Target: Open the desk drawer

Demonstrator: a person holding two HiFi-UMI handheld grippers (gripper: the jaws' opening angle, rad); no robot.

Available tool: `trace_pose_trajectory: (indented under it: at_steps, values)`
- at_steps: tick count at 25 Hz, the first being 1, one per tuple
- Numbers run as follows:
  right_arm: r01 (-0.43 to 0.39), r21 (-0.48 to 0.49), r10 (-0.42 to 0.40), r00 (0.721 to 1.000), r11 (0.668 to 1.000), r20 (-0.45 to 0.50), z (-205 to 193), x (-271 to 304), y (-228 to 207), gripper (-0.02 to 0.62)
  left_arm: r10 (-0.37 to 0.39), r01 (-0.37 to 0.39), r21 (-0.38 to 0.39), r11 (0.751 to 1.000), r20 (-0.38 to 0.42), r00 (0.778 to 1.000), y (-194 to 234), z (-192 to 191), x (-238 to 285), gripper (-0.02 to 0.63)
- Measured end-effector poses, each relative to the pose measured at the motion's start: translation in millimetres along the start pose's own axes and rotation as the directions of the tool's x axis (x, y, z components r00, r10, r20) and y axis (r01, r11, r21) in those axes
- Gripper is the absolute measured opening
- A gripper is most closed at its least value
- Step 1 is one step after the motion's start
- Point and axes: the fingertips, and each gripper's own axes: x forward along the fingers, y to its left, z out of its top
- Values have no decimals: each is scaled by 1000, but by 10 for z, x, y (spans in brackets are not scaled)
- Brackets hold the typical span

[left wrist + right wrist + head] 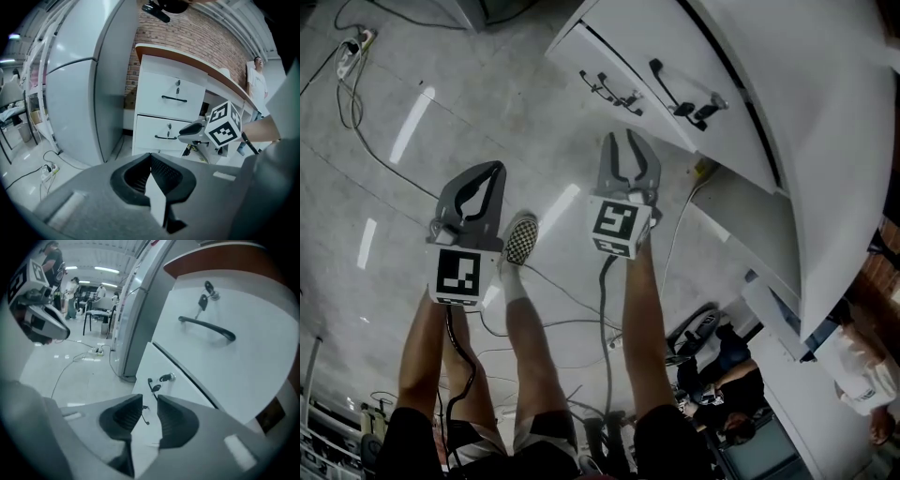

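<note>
- My left gripper (493,171) is nearest, hanging over the floor on the left. Its jaws are together with nothing in them. I would keep it parked there, well apart from the desk.
- My right gripper (626,141) is further ahead and to the right. Its jaws stand partly apart with a narrow gap and hold nothing.
- In the right gripper view, the lower drawer's handle (151,386) lines up with that gap, but the gripper is short of it and touches nothing.
- The gap looks tight for the bar, so I would spread the jaws wider before going in. That way the pads pass either side of it instead of knocking it.
- The lower drawer (178,385) is shut, with its front flush under the upper drawer (225,371).
- Keys (165,377) hang from the lock just beside the handle. I would take the bar near its middle and stay off them.
- Once clamped, I judge a straight pull towards me, square to the drawer front, is best. A skewed pull could jam the slides.
</note>
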Motion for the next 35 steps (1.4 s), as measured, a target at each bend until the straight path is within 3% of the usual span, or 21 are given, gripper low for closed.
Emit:
trace_pose_trajectory:
  at_steps: [2, 4, 8, 22, 25, 30, 35]
  values:
    - [-13, -73, 10, 999, 997, -42, -26, 118, 3, 112, 6, -6, -9, 1000, -3, 1000, 4, -18, 2, 11]
    - [-32, -126, 22, 997, 992, -74, -52, 235, 23, 160, 9, -9, -17, 1000, -5, 1000, 6, -32, 0, 11]
    - [-14, -209, -9, 994, 978, -111, -75, 412, -16, 160, 10, -10, -21, 1000, -7, 1000, 17, -73, -15, 11]
    - [-50, -357, -30, 976, 933, -214, -166, 832, 16, 149, 19, -21, -59, 998, -30, 999, 125, -214, -70, 11]
    - [-58, -376, -39, 969, 925, -245, -238, 881, 20, 127, 22, -24, -59, 998, -33, 999, 156, -244, -77, 11]
    - [-17, -442, -105, 963, 897, -248, -227, 915, -42, 38, 24, -27, -66, 997, -41, 999, 221, -276, -112, 11]
    - [-13, -459, -119, 959, 889, -259, -234, 903, -49, 26, 22, -25, -67, 997, -42, 999, 250, -301, -151, 11]
